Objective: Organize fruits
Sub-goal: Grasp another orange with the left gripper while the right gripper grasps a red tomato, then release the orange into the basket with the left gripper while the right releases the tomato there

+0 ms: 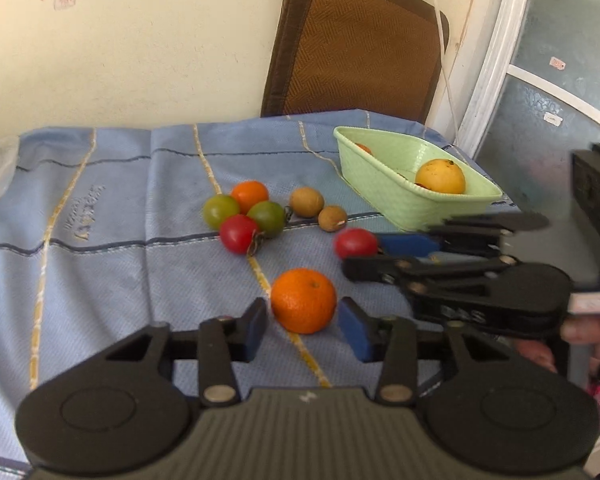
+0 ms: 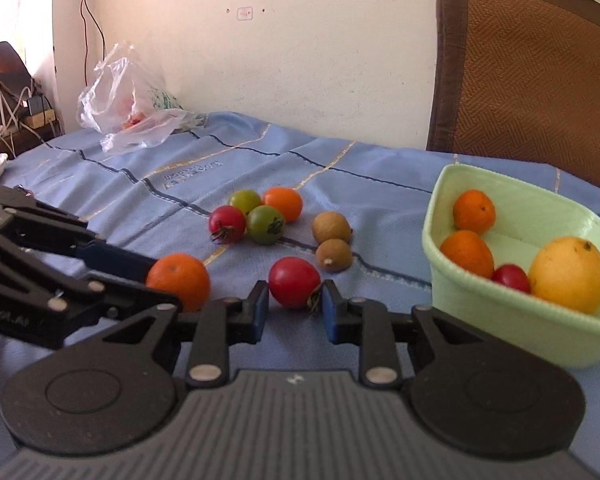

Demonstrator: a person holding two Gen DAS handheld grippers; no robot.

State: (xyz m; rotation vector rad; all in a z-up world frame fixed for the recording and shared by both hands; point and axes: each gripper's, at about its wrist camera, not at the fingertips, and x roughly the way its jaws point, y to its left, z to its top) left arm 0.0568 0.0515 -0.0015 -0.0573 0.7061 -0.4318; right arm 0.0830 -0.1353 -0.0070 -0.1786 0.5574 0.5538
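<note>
A blue cloth (image 1: 112,280) carries loose fruit. An orange (image 1: 303,300) lies on it between the fingertips of my left gripper (image 1: 305,330), which is open, with a thin gap at each blue pad. My right gripper (image 2: 295,312) is shut on a red tomato (image 2: 294,282) that still rests on the cloth; the left wrist view shows this tomato (image 1: 356,242) at its tips. To the right stands the green basket (image 2: 460,312) with two oranges, a small red tomato and a yellow fruit (image 2: 568,274). A cluster of small tomatoes (image 2: 260,214) and two brown fruits (image 2: 332,240) lie behind.
A clear plastic bag (image 2: 128,116) lies at the cloth's far left by the wall. A brown woven chair back (image 2: 532,80) rises behind the basket. The table ends just right of the basket (image 1: 380,200). A person's hand (image 1: 540,356) holds the right gripper.
</note>
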